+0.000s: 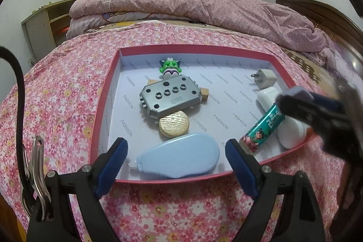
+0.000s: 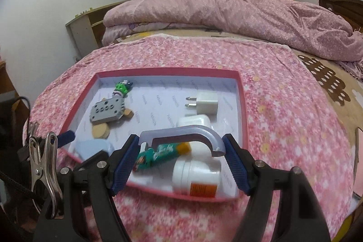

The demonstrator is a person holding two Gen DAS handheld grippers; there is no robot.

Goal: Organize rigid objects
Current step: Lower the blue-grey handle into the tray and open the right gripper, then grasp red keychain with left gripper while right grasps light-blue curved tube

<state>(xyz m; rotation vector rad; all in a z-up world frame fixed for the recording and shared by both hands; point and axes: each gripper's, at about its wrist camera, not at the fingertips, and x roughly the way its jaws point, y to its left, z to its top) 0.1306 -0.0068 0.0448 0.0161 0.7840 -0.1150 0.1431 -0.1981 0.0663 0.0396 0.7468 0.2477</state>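
Left wrist view: left gripper (image 1: 175, 154) spread wide, empty, over smooth pale-blue teardrop case (image 1: 181, 157) at near edge of red tray (image 1: 103, 92); ribbed gold disc (image 1: 174, 124) clear here. Right wrist view: right gripper (image 2: 181, 158) pinches curved grey hook (image 2: 183, 136) above tray (image 2: 241, 101); orange-labelled white bottle (image 2: 196, 178) shown, label unseen from left.

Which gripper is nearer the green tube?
Right. The right gripper, holding a grey hook, hangs just over the green tube; the left gripper is apart, by the blue case.
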